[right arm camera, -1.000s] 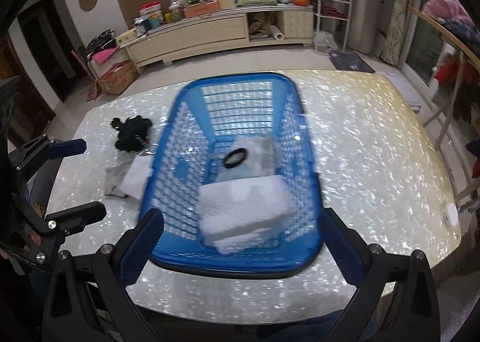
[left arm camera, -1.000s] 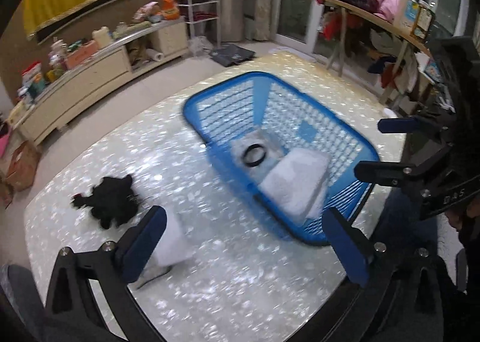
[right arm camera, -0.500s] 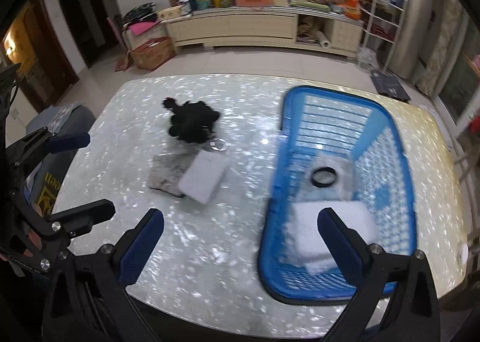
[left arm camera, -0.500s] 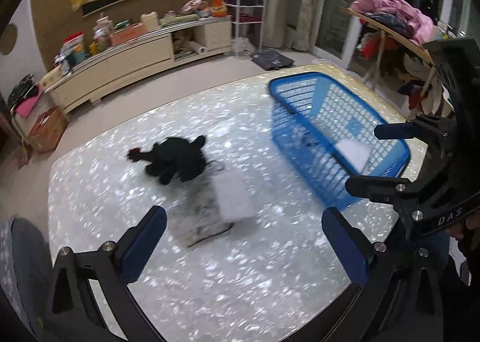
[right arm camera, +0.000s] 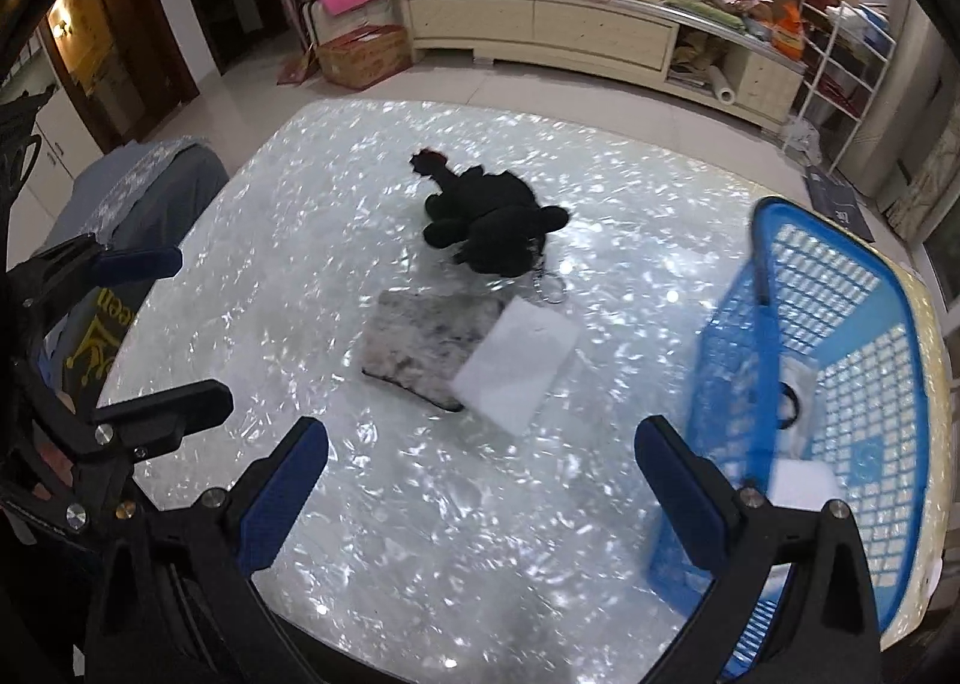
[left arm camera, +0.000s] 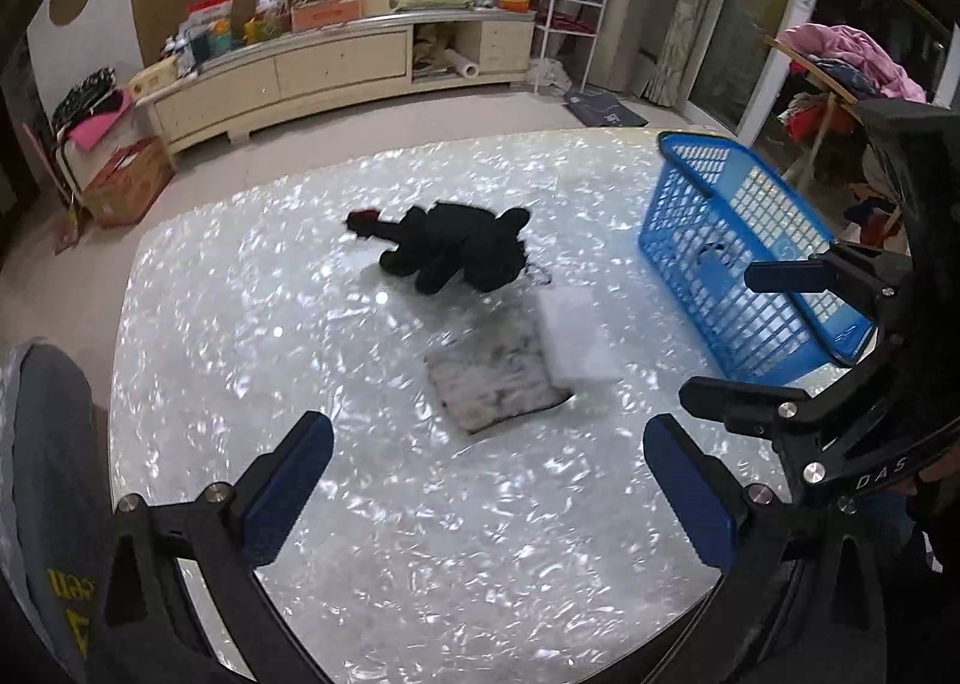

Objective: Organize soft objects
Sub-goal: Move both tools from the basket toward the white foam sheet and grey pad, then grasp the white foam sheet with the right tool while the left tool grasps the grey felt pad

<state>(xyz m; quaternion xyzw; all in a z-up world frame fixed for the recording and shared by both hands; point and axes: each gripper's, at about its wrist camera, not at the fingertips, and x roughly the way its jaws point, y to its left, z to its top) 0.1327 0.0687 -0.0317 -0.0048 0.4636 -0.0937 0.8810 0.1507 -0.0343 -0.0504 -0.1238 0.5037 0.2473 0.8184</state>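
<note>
blue basket, white folded cloth inside

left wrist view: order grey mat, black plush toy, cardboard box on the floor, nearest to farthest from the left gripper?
From the left gripper:
1. Grey mat, on the table just ahead, partly under a white pad.
2. Black plush toy, mid-table behind the mat.
3. Cardboard box, on the floor, far left.

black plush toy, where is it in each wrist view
Left wrist: black plush toy sits upper centre, beyond the grey mat.
Right wrist: black plush toy upper centre, also beyond the mat.
Shared landmark: blue basket, at right in both views.
</note>
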